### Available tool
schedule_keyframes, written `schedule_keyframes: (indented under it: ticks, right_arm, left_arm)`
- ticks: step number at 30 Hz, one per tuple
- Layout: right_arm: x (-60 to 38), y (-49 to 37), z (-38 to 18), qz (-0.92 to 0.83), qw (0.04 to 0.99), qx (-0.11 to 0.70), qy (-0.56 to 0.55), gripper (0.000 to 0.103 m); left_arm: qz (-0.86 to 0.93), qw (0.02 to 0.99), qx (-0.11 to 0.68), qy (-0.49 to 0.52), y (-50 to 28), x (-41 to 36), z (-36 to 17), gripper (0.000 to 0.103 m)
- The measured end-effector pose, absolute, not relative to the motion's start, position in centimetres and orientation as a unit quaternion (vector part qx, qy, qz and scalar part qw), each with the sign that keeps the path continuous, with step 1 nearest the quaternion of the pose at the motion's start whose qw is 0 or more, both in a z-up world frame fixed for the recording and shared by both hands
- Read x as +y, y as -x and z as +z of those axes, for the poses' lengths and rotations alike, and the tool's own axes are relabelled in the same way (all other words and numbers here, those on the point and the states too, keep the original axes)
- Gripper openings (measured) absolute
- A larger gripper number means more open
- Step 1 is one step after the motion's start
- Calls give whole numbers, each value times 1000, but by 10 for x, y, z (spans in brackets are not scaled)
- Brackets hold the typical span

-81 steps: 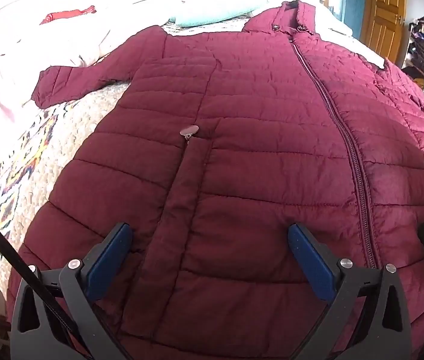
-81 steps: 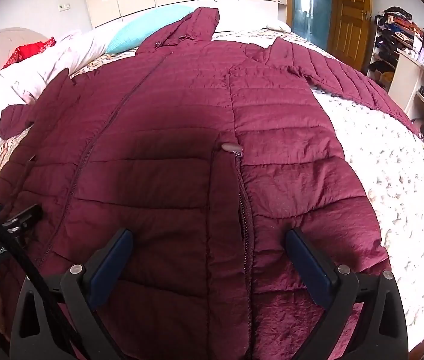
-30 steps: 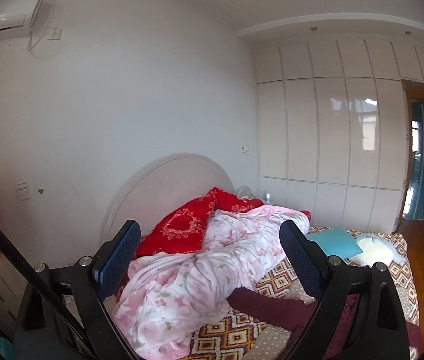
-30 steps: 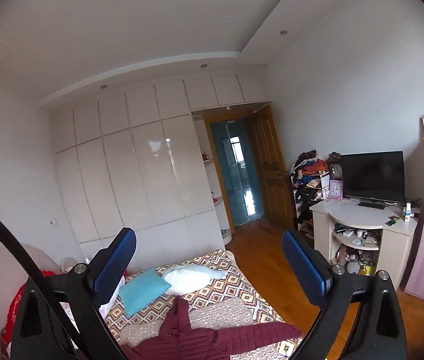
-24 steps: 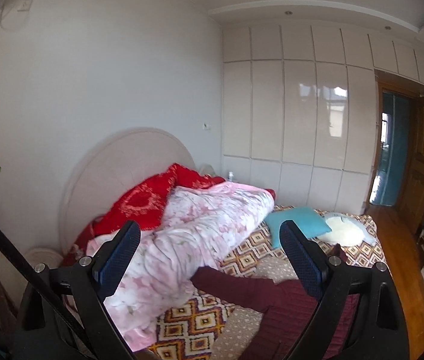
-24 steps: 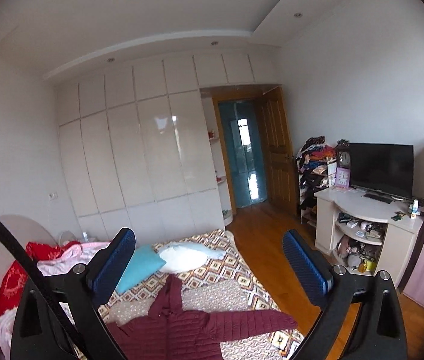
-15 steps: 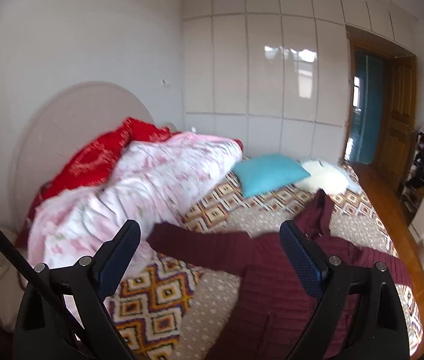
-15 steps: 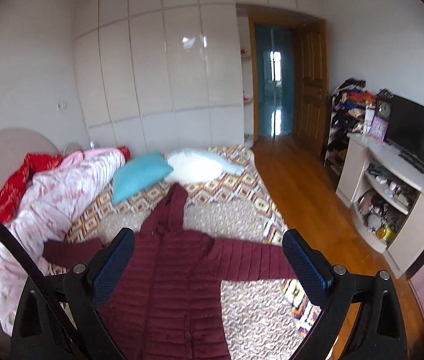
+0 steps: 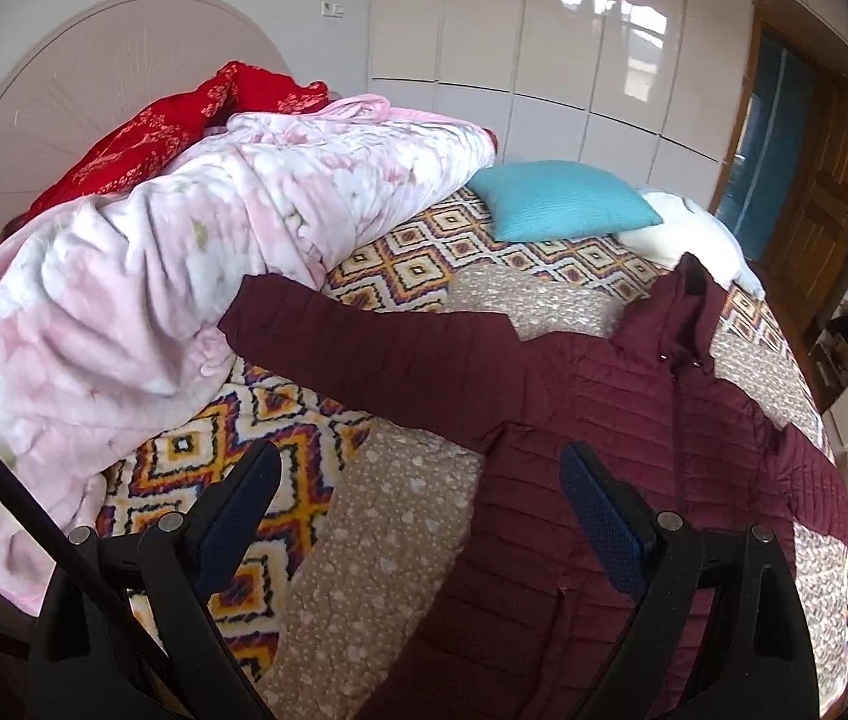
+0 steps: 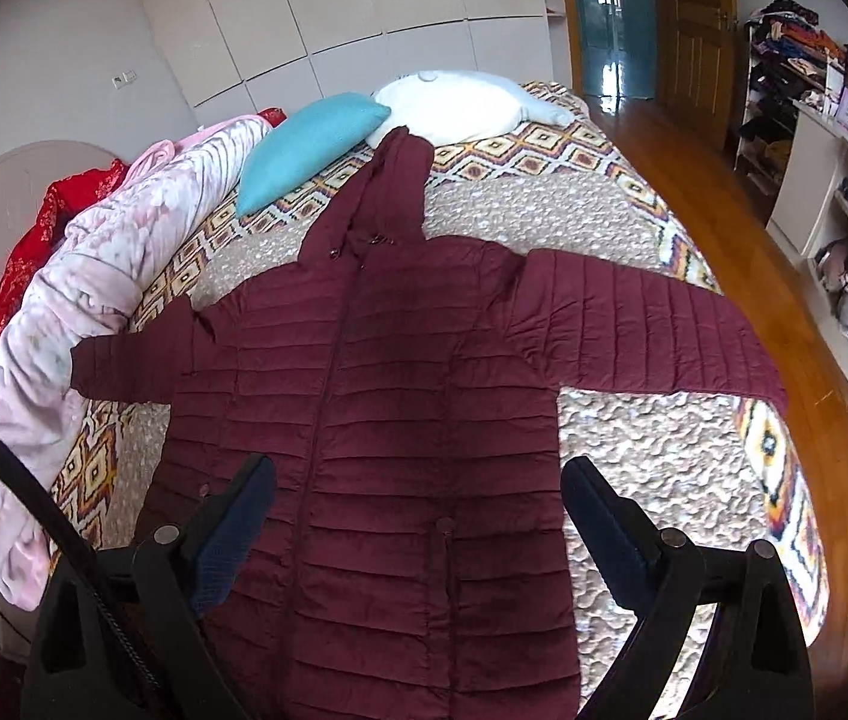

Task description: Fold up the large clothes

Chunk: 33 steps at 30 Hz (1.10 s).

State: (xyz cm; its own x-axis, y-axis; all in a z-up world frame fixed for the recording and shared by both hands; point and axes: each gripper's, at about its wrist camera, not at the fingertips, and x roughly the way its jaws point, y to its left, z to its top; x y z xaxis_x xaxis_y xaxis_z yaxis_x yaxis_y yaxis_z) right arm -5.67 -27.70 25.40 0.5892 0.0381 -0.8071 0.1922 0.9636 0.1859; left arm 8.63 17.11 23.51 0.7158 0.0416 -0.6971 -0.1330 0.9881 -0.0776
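A maroon quilted hooded coat [image 10: 399, 396] lies flat and zipped on the bed [image 10: 622, 444], both sleeves spread out, hood toward the pillows. In the left wrist view the coat [image 9: 622, 414] fills the right half, its left sleeve [image 9: 363, 348] reaching toward the pink blanket. My left gripper [image 9: 420, 510] is open and empty, held well above the bed near that sleeve. My right gripper [image 10: 417, 516] is open and empty, held high above the coat's lower body.
A heaped pink floral blanket [image 9: 141, 300] and a red cloth [image 9: 183, 114] lie along the bed's left side by the headboard. A teal pillow [image 10: 309, 144] and a white pillow [image 10: 460, 102] sit beyond the hood. A white shelf unit [image 10: 838, 228] stands across the wood floor at right.
Both grippers rose from close over the coat, swung up toward the walls and ceiling, then tilted back down to look at the whole bed. Both stayed open and empty.
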Motion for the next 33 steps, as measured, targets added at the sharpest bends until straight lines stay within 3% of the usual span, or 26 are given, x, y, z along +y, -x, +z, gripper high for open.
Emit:
schedule_keyframes:
  ticks: [7, 12, 17, 29, 30, 31, 32, 33]
  right_arm:
    - [-243, 7, 178, -23, 887, 445, -123, 99]
    - [-220, -20, 123, -25, 891, 437, -117, 99]
    - [-197, -41, 75, -21, 898, 430, -95, 98]
    - [-169, -55, 30, -11, 897, 438, -54, 99]
    - [-168, -56, 29, -12, 897, 439, -54, 99]
    - [-166, -57, 27, -13, 896, 441, -51, 100]
    - [-164, -58, 26, -14, 896, 442, -46, 100]
    - [-162, -57, 25, -15, 896, 442, -40, 101]
  left_arm:
    - [121, 903, 399, 101, -158, 253, 167, 93]
    - [143, 867, 440, 186, -214, 317, 94, 93]
    - [156, 842, 459, 235, -269, 356, 37, 75]
    - [160, 841, 448, 256, -356, 369, -15, 70]
    - [165, 842, 450, 247, -360, 366, -14, 54]
    - [179, 842, 454, 231, -364, 361, -12, 22]
    - [181, 841, 458, 224, -366, 358, -10, 13]
    - [179, 842, 458, 223, -366, 354, -6, 10]
